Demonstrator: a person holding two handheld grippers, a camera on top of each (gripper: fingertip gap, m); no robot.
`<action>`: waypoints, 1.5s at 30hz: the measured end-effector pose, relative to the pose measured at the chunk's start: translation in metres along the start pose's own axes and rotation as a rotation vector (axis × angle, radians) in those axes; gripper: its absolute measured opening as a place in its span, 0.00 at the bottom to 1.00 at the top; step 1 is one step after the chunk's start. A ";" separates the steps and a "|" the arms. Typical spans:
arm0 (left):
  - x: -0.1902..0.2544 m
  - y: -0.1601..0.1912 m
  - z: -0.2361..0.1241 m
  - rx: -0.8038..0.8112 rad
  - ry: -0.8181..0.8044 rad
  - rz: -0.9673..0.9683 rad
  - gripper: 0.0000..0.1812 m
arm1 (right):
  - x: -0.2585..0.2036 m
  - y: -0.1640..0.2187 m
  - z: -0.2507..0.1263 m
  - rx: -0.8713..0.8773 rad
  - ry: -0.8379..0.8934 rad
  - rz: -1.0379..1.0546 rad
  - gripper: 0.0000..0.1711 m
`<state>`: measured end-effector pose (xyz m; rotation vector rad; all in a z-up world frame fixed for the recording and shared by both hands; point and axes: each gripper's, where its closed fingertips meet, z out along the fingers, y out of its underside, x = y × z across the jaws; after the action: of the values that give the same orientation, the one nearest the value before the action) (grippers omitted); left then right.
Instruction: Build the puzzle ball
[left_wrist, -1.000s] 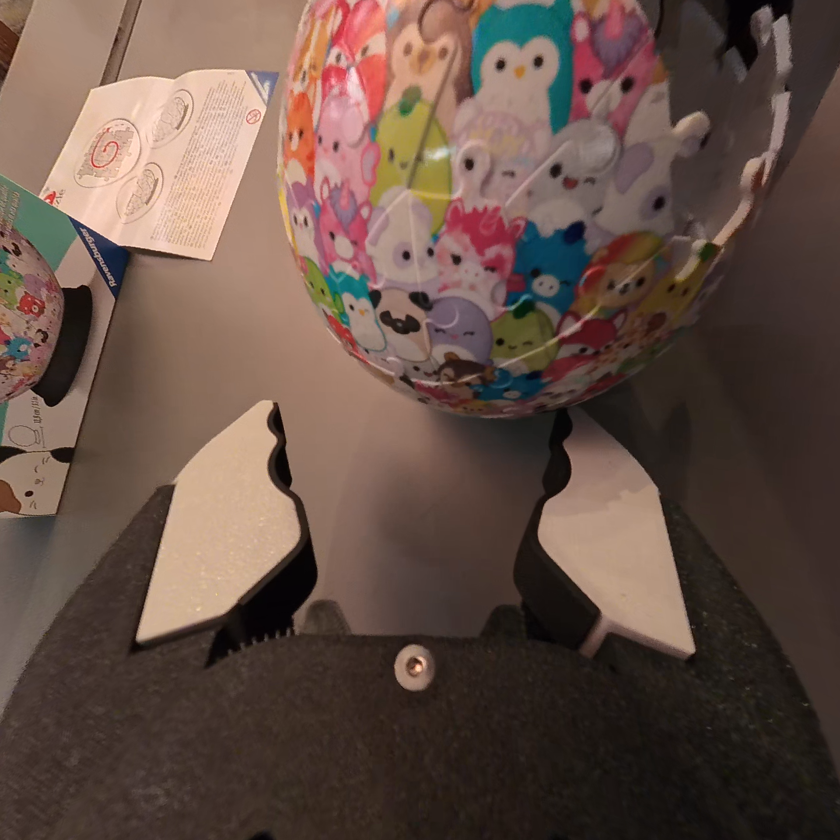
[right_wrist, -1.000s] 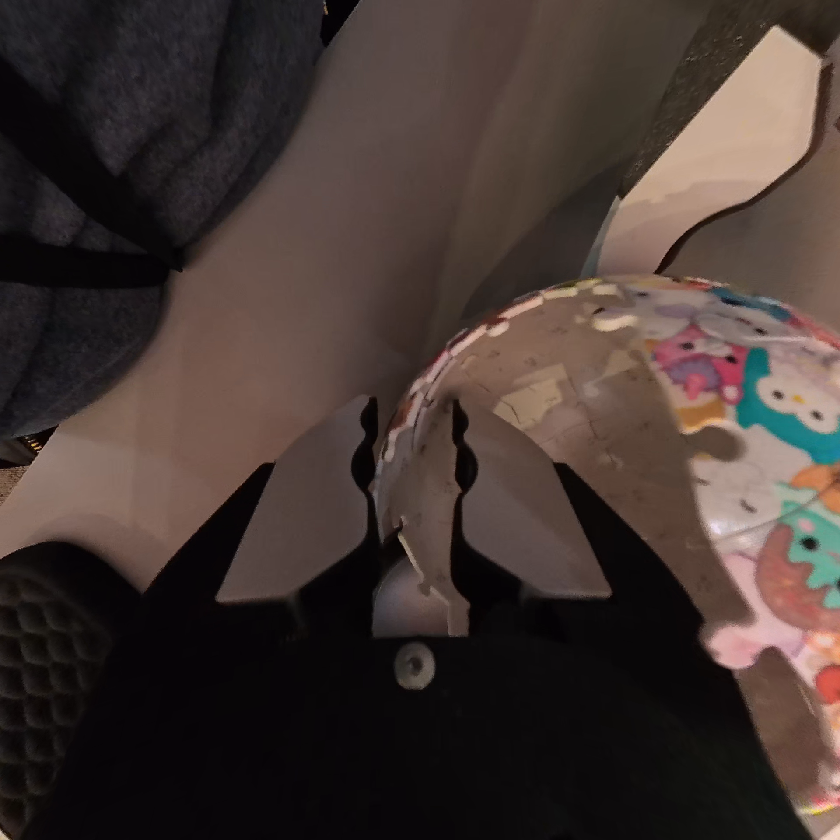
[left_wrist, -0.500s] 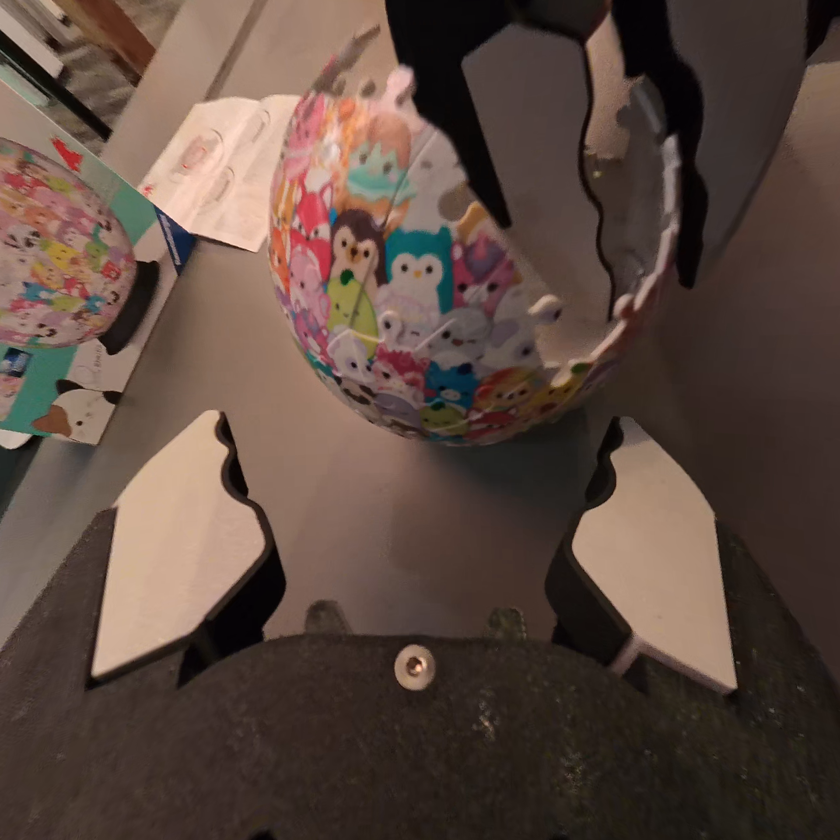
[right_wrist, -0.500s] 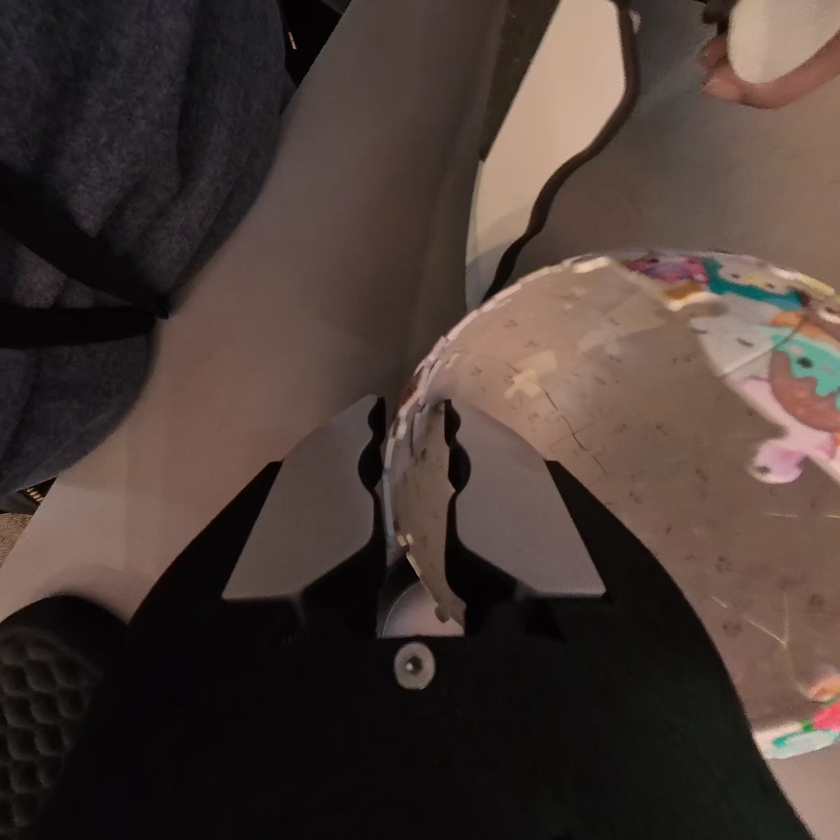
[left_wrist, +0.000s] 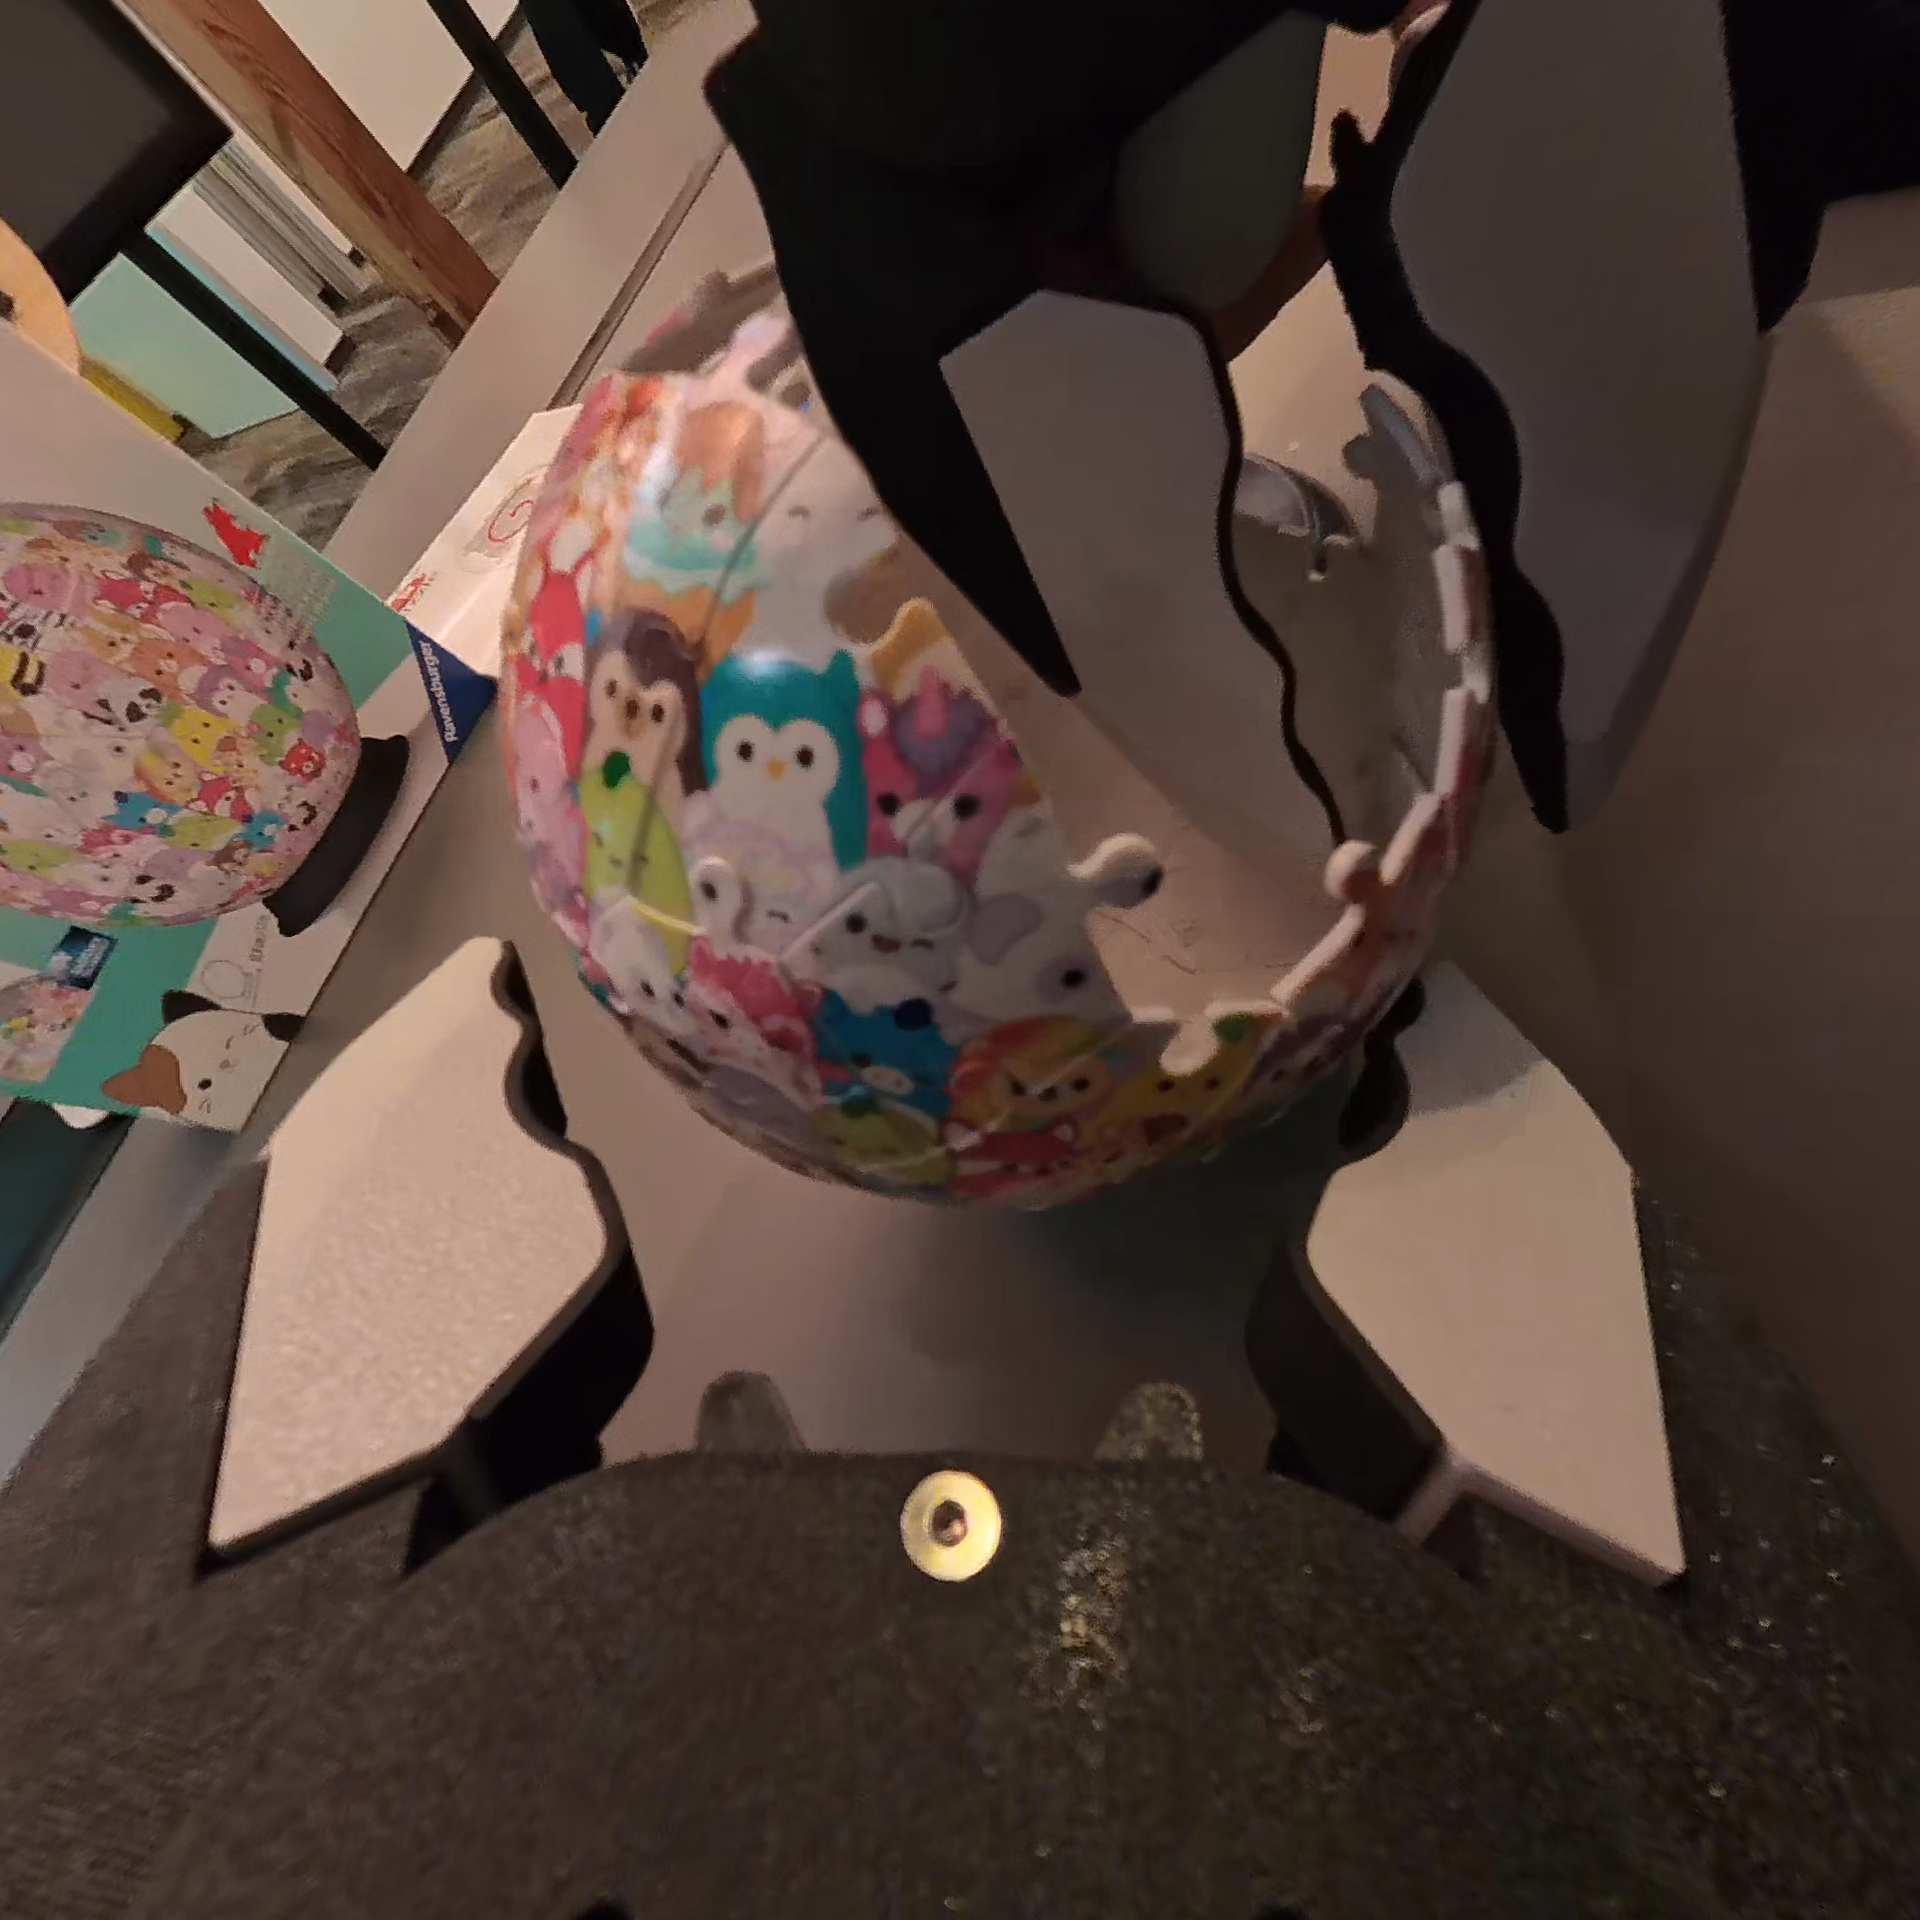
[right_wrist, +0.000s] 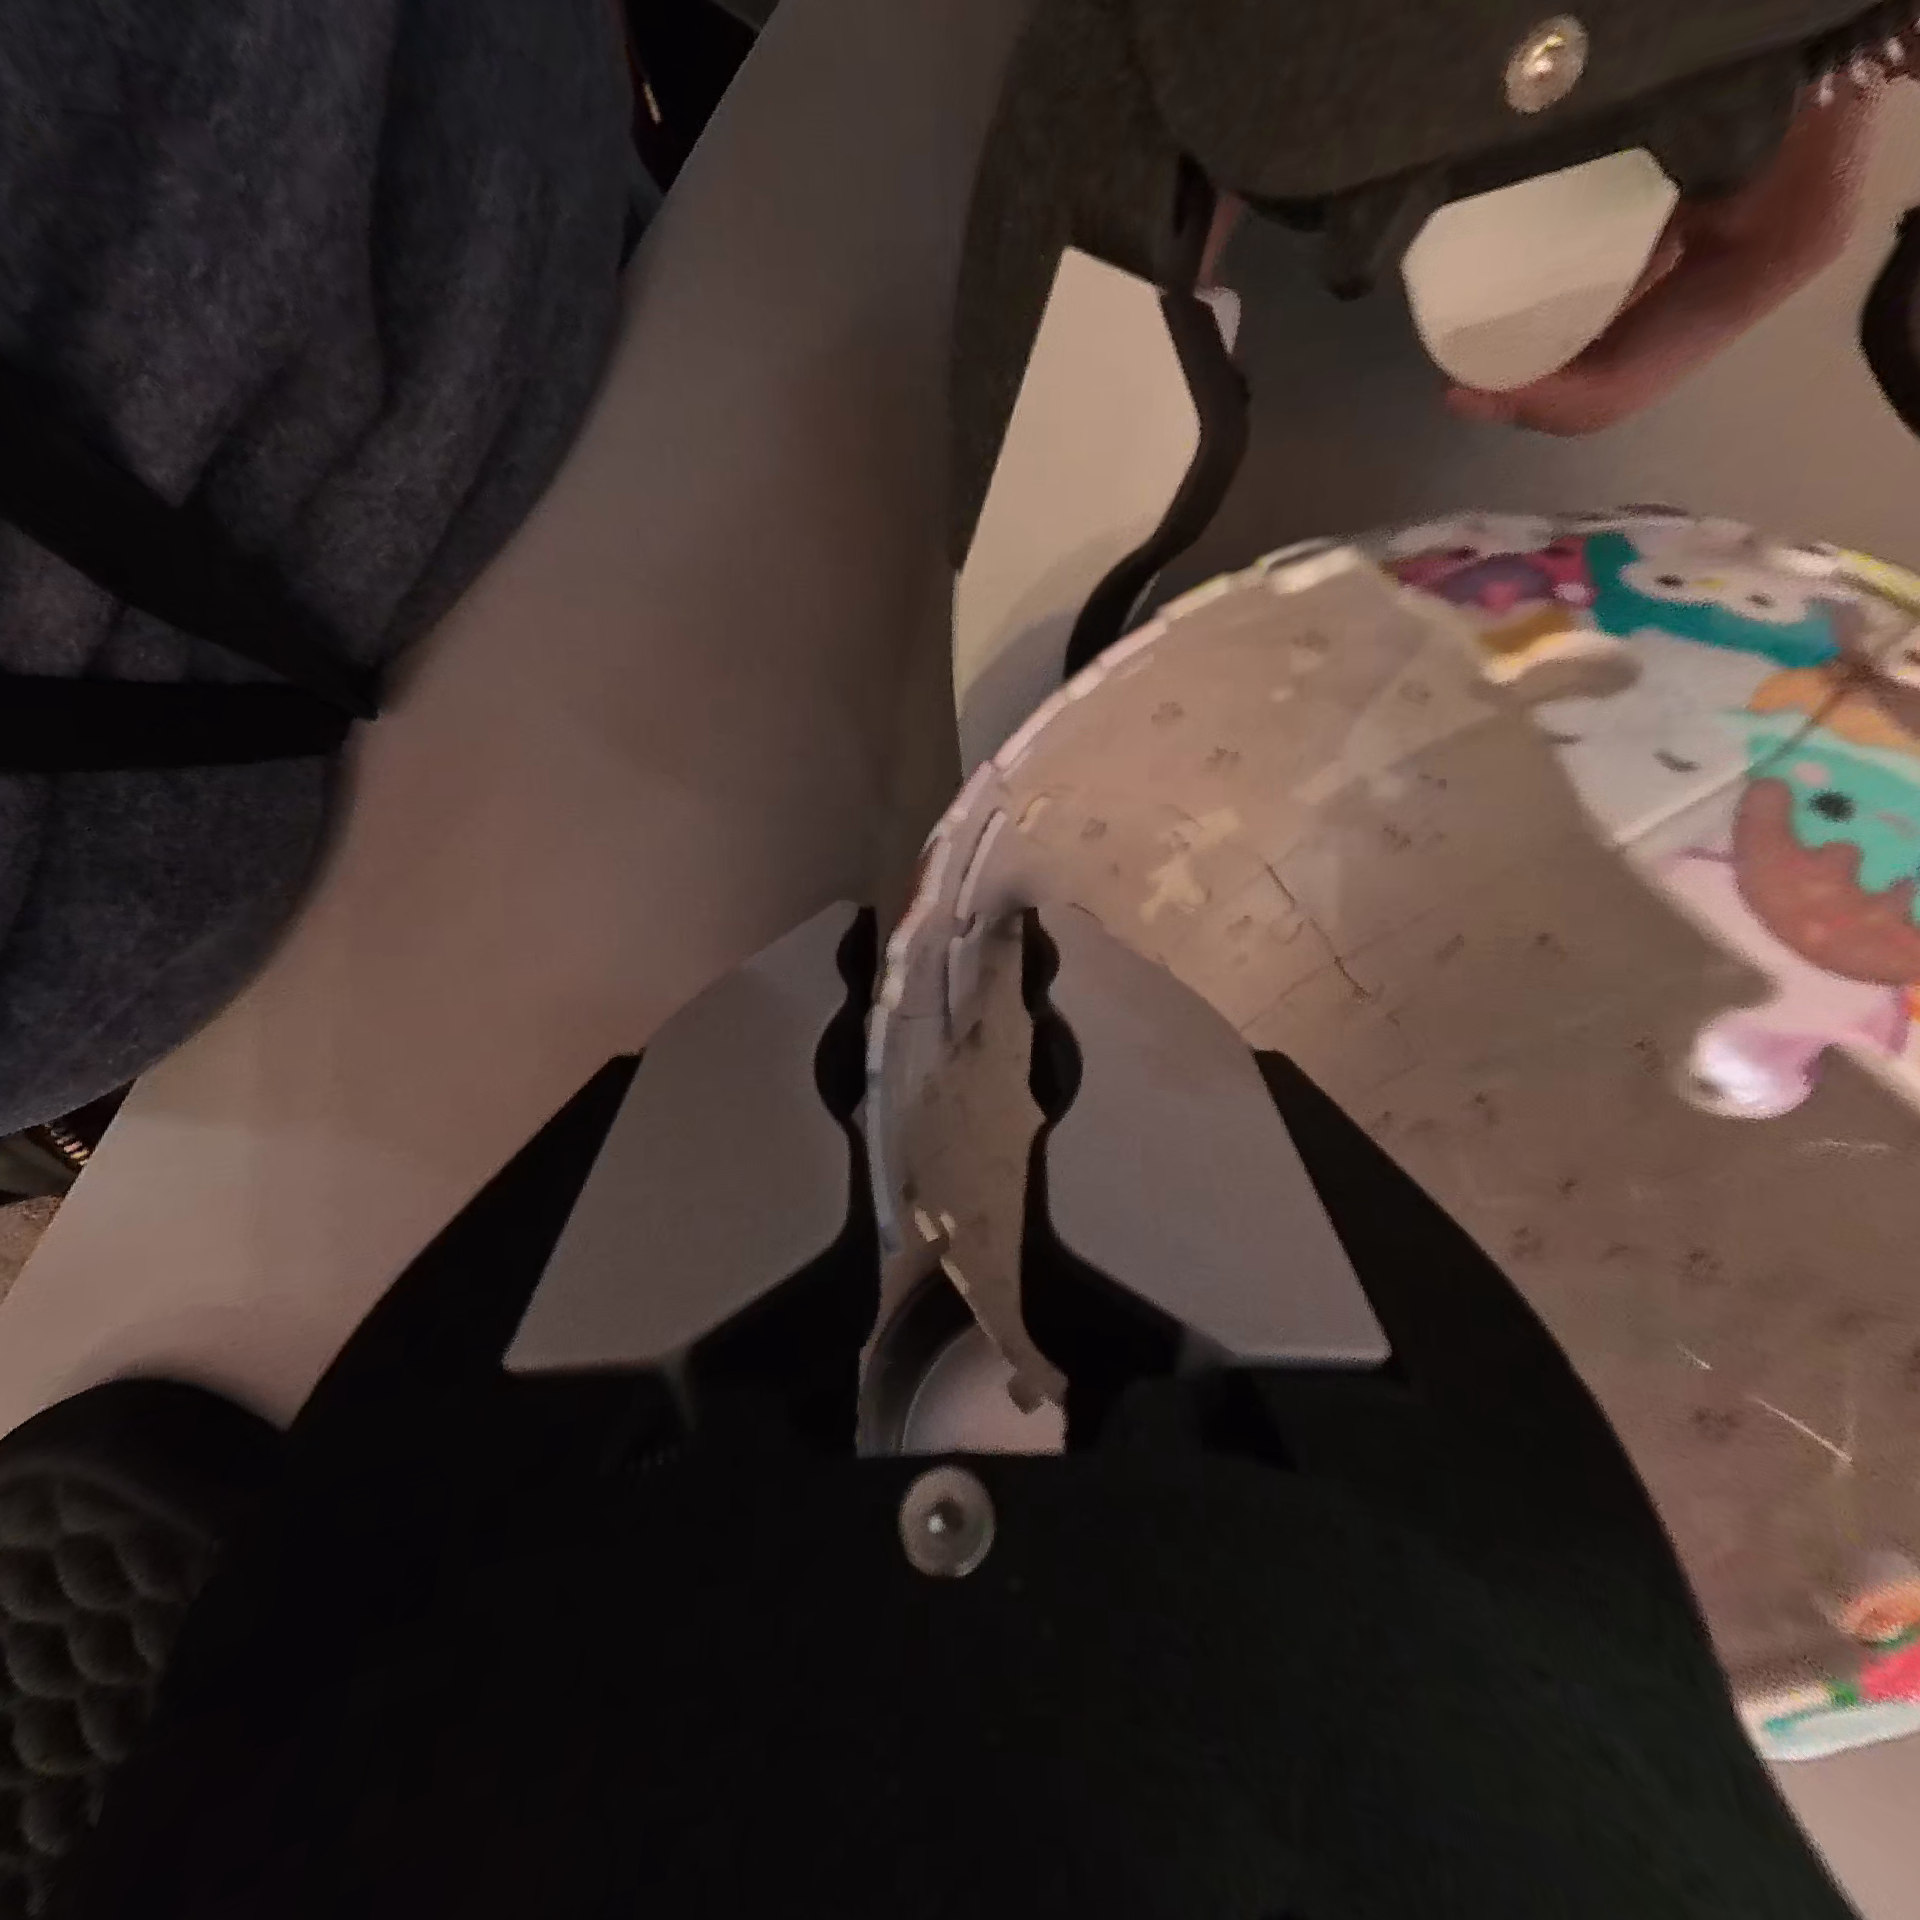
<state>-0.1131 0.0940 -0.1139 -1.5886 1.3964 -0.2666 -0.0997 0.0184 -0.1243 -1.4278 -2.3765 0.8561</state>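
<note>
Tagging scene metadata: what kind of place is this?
Probably an indoor office or hobby room, not a kitchen or workshop. A plain grey table holds the puzzle ball, its box and a leaflet; table legs stand on carpet behind.

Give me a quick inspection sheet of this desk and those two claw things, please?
Surface: grey table, evenly lit.
Job's things: puzzle ball, unfinished, open at one side, grey inner face showing.
Clutter: puzzle box and paper leaflet at the left.
Grippers: right gripper shut on the ball's wall at its rim; left gripper open, empty, near the ball.
Cables: nothing seen.
Surroundings: a dark sleeve, a hand, table legs beyond.
</note>
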 end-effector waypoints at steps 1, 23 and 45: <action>0.001 -0.002 0.001 0.006 0.005 0.015 0.80 | -0.001 0.002 0.000 0.002 0.001 -0.009 0.16; 0.003 -0.019 0.014 -0.008 -0.017 0.193 0.77 | -0.014 0.013 -0.017 0.087 -0.019 0.081 0.18; -0.004 -0.015 0.019 -0.038 -0.055 0.193 0.77 | -0.012 0.005 -0.036 0.222 0.017 0.166 0.13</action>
<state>-0.0913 0.1049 -0.1109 -1.4675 1.5071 -0.0810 -0.0732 0.0221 -0.0975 -1.5484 -2.0954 1.1053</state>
